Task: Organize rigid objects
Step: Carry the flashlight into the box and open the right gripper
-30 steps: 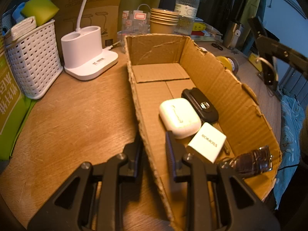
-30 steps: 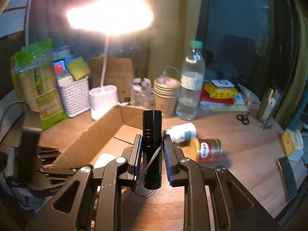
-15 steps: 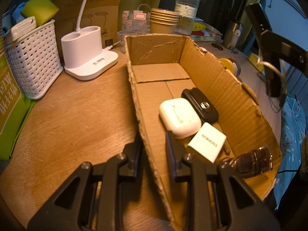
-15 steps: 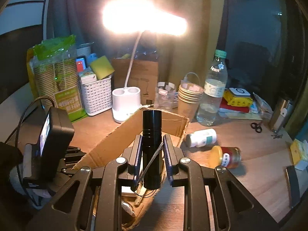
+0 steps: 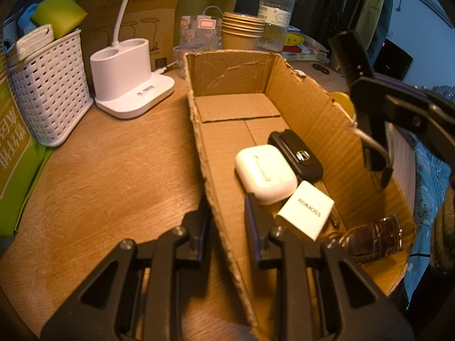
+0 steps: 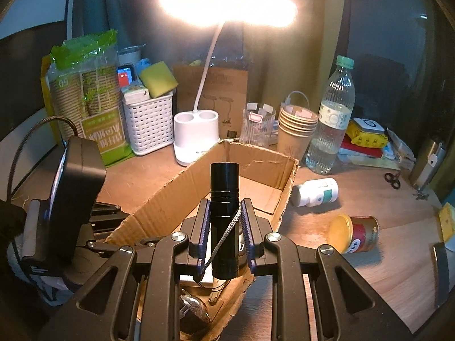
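An open cardboard box [image 5: 233,71] lies on the wooden desk. In it are a white earbud case [image 5: 266,172], a black car key [image 5: 295,155], a white charger block [image 5: 305,210] and a brown-strapped watch [image 5: 369,240]. My left gripper [image 5: 227,213] is shut on the box's left wall. My right gripper [image 6: 224,213] is shut on a black flashlight [image 6: 224,199] with a cord, held over the box [image 6: 256,159]. The flashlight also shows in the left wrist view [image 5: 352,59], above the box's right wall.
A white basket [image 5: 48,85] and a white lamp base [image 5: 128,79] stand left of the box. Paper cups [image 6: 297,130] and a water bottle [image 6: 331,119] stand behind it. A white pill bottle [image 6: 315,191] and a red can [image 6: 355,233] lie to its right.
My right gripper has carried the flashlight leftwards from beside the box to above it. My left gripper and the box have not moved.
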Demonstrator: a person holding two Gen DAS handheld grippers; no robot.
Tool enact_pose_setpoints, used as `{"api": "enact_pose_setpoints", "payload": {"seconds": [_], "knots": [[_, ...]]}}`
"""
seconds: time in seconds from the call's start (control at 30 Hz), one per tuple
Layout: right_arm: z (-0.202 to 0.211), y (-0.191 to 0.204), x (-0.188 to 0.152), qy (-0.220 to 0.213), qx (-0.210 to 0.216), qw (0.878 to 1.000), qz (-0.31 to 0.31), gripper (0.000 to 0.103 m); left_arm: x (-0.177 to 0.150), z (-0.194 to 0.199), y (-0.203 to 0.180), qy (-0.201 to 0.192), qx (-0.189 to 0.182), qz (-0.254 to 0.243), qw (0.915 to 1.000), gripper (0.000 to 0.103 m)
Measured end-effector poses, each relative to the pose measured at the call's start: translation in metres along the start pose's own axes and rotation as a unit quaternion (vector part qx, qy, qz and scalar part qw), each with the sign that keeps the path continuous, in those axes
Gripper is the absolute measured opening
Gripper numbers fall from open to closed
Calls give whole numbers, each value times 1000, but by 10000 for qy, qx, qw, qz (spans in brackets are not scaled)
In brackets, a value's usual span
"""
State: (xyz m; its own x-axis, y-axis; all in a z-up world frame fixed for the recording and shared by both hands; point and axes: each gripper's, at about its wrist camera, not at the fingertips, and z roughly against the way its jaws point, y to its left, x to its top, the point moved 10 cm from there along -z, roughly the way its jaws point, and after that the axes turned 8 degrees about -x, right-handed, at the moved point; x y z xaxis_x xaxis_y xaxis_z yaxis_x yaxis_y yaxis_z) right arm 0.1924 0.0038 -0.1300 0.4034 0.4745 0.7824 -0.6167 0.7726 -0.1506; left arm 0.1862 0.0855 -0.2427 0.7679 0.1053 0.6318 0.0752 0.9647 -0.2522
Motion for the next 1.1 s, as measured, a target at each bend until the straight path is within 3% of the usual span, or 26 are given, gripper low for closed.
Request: {"api": "enact_pose_setpoints", "payload": {"seconds": [0.53, 0.87, 1.1], "knots": [[-41, -4, -29, 603, -74, 9981, 32, 23, 0, 0, 0, -1, 0, -1, 10000, 25], [-39, 1, -31, 625, -17, 9980, 111, 24, 0, 0, 0, 0, -1, 0, 10000, 25], [-36, 3, -27, 567, 28, 9983, 106, 33, 0, 0, 0, 0, 2, -1, 10000, 25]]}}
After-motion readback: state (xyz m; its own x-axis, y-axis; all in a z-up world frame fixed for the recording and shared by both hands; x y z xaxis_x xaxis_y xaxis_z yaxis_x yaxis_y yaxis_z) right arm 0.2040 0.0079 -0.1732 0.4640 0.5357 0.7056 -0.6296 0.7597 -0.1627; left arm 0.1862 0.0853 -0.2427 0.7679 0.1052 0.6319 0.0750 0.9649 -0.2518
